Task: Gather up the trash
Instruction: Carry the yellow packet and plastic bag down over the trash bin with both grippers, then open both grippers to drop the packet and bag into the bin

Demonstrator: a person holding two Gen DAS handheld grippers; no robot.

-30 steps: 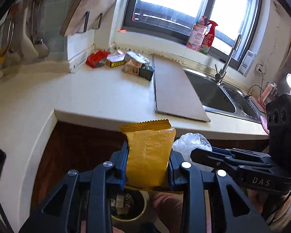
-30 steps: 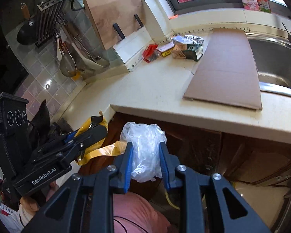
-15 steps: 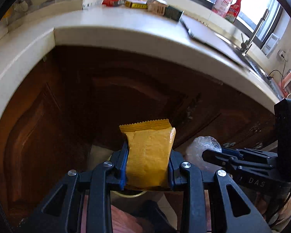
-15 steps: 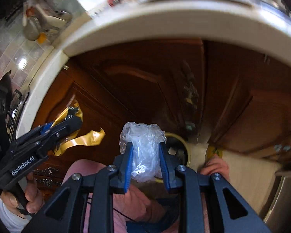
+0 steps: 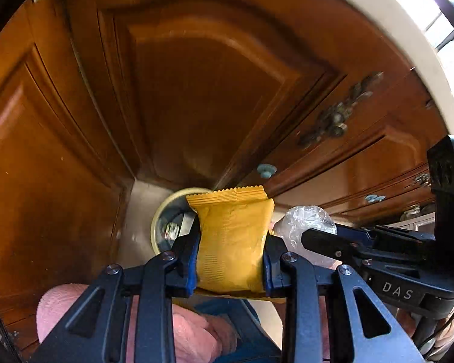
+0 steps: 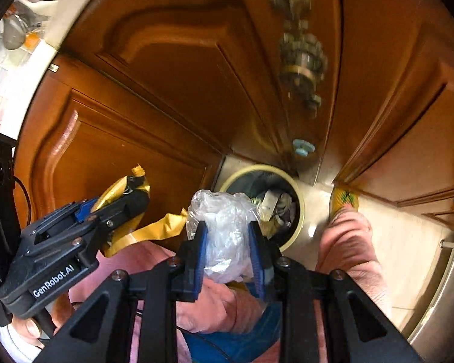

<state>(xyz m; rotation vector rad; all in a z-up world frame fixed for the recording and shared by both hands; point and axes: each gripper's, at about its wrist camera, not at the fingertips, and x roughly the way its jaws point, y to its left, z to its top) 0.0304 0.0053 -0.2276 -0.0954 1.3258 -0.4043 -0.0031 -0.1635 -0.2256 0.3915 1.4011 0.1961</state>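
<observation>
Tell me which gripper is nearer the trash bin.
Right gripper, by a little: it hangs just over the trash bin, whose rim looks larger there. Left gripper hovers above its edge too.

Mustard-yellow wrapper (image 5: pixel 231 242) with a zigzag top edge, clamped between blue pads on the black left gripper (image 5: pixel 230 260). Clear, crinkled plastic wad (image 6: pixel 224 233), whitish where it catches light, sits in the black right gripper (image 6: pixel 227 251). Cream-rimmed bin (image 6: pixel 299 211), dark inside. Glossy orange-brown cabinet doors (image 5: pixel 196 90), pale blue knobs (image 6: pixel 302 146), pink trousers (image 6: pixel 348 242).

Open bin (image 6: pixel 299 211) hemmed by cabinet doors (image 6: pixel 172 69).
</observation>
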